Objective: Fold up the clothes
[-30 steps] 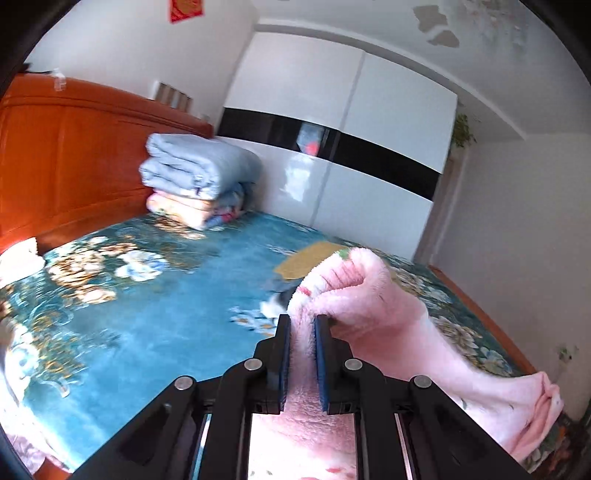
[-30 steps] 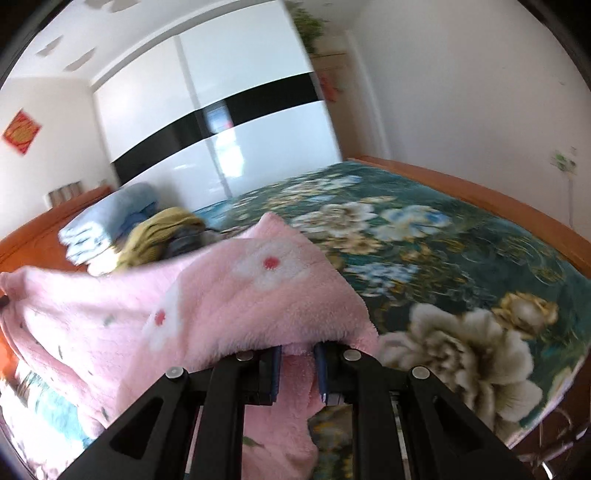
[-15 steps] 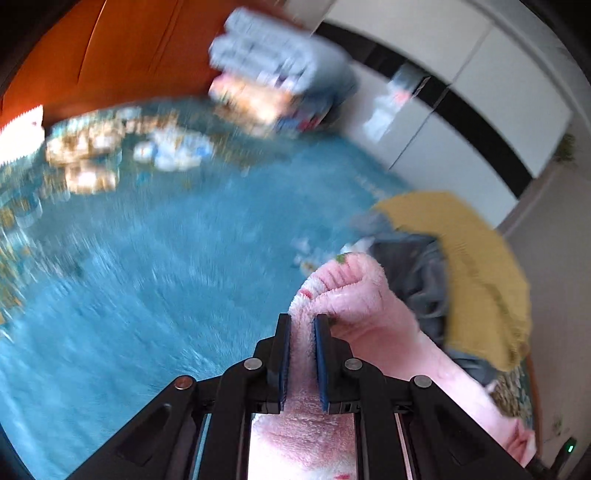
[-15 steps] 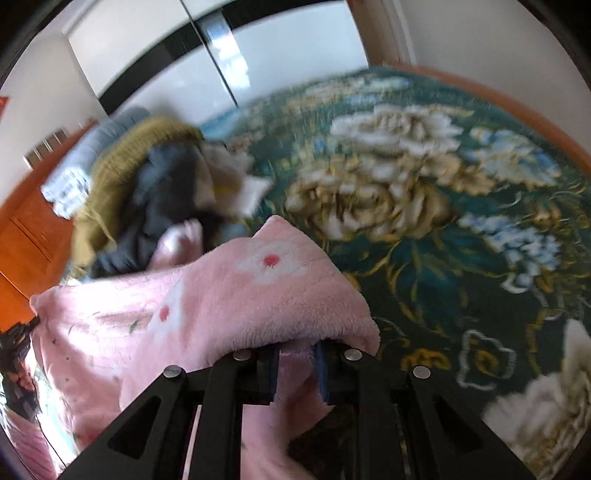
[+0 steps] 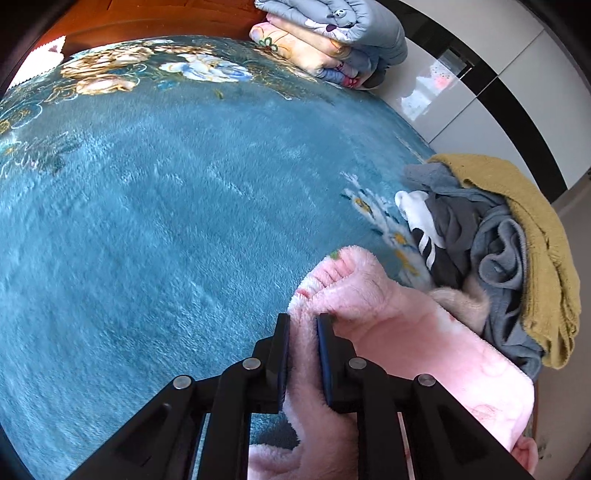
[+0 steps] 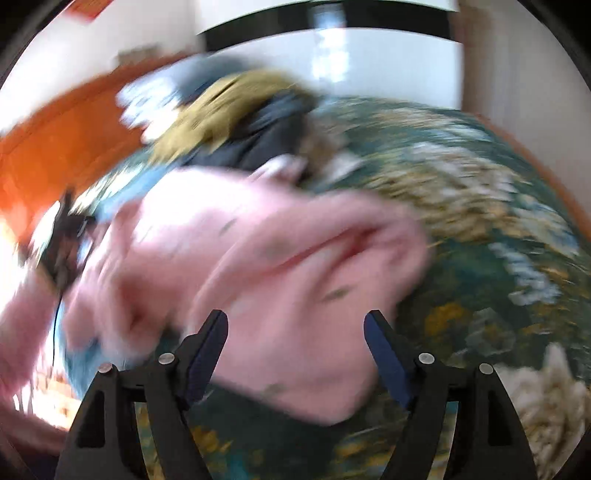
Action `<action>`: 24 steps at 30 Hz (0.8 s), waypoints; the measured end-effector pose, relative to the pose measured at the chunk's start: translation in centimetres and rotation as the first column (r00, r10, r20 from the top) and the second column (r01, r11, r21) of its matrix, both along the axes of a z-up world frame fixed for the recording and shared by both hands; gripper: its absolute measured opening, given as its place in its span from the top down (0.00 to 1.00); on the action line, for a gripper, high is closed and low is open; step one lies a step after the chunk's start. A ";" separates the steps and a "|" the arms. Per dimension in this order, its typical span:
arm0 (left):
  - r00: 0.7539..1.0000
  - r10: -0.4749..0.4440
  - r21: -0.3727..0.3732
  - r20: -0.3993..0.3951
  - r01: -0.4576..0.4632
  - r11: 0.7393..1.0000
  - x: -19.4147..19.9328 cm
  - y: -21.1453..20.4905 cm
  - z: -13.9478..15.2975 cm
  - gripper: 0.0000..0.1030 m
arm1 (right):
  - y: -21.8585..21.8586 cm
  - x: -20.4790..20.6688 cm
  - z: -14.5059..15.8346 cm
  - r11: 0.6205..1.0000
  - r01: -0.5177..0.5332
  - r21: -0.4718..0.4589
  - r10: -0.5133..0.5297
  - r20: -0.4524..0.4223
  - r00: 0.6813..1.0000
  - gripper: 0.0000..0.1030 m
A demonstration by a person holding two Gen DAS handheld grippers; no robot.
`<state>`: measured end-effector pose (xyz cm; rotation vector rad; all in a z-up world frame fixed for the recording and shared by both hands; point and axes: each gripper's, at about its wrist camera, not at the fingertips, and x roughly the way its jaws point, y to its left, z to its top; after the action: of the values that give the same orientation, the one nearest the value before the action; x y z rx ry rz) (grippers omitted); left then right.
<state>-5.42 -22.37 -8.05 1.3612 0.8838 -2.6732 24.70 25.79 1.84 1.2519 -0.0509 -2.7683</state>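
A fluffy pink garment (image 5: 402, 332) with small flower prints lies across the teal floral bedspread (image 5: 147, 206). My left gripper (image 5: 303, 321) is shut on one bunched edge of it, low over the bed. In the blurred right wrist view the pink garment (image 6: 280, 280) lies loose on the bed in front of my right gripper (image 6: 295, 321), whose jaws stand wide open with nothing between them.
A heap of unfolded clothes, mustard yellow (image 5: 524, 206) over grey (image 5: 491, 251), sits at the right, touching the pink garment. Folded quilts (image 5: 332, 33) are stacked by the orange wooden headboard (image 6: 55, 147). A white-and-black wardrobe (image 5: 498, 85) stands behind.
My right gripper has opened and let go of the pink garment, which dropped onto the bed. Both grippers tilted down toward the bed; the left kept its hold.
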 end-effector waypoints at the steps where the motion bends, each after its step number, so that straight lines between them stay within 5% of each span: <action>1: 1.000 -0.001 -0.003 -0.001 0.001 1.000 0.1 0.1 0.0 0.83 | -1.2 -0.1 -1.0 0.999 -0.019 0.026 0.019 0.013 1.000 0.25; 8: 1.000 0.001 0.008 -0.009 -0.001 1.000 0.3 -0.2 -0.2 0.83 | -4.8 -1.6 -5.5 0.985 -0.029 0.172 0.015 0.078 0.997 0.24; 11: 1.000 0.003 0.014 -0.010 -0.003 1.000 0.5 -0.3 -0.2 0.82 | -4.4 -1.8 -5.4 0.987 -0.011 0.160 -0.001 0.075 0.997 0.23; 12: 1.000 0.004 0.016 -0.010 -0.004 1.000 0.5 -0.4 -0.3 0.82 | -4.2 -1.8 -5.4 0.990 0.001 0.145 -0.011 0.072 0.997 0.29; 14: 1.000 0.004 0.017 -0.010 -0.004 1.000 0.6 -0.4 -0.3 0.82 | -3.1 -1.9 -5.0 0.992 0.046 0.114 -0.055 0.078 0.995 0.62; 15: 1.000 0.004 0.017 -0.010 -0.003 1.000 0.6 -0.4 -0.3 0.82 | -1.8 -1.9 -4.5 0.997 0.068 0.049 -0.071 0.082 0.994 0.81; 16: 1.000 0.004 0.018 -0.011 -0.003 1.000 0.6 -0.4 -0.4 0.82 | -0.3 -1.9 -3.9 0.995 0.088 -0.038 -0.085 0.087 0.993 0.86; 21: 1.000 0.002 0.011 -0.013 -0.001 1.000 0.6 -0.4 -0.2 0.82 | 8.3 -1.1 2.1 0.933 0.175 -0.316 -0.194 -0.028 0.981 0.88; 24: 0.999 0.013 0.000 -0.037 -0.013 1.000 0.5 -0.4 0.7 0.86 | 14.0 -1.4 6.9 0.898 0.250 -0.363 -0.316 -0.135 0.939 0.88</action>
<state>-4.87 -22.81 -7.33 1.3057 0.8919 -2.6976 23.34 39.76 8.71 0.9510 -0.7229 -2.9278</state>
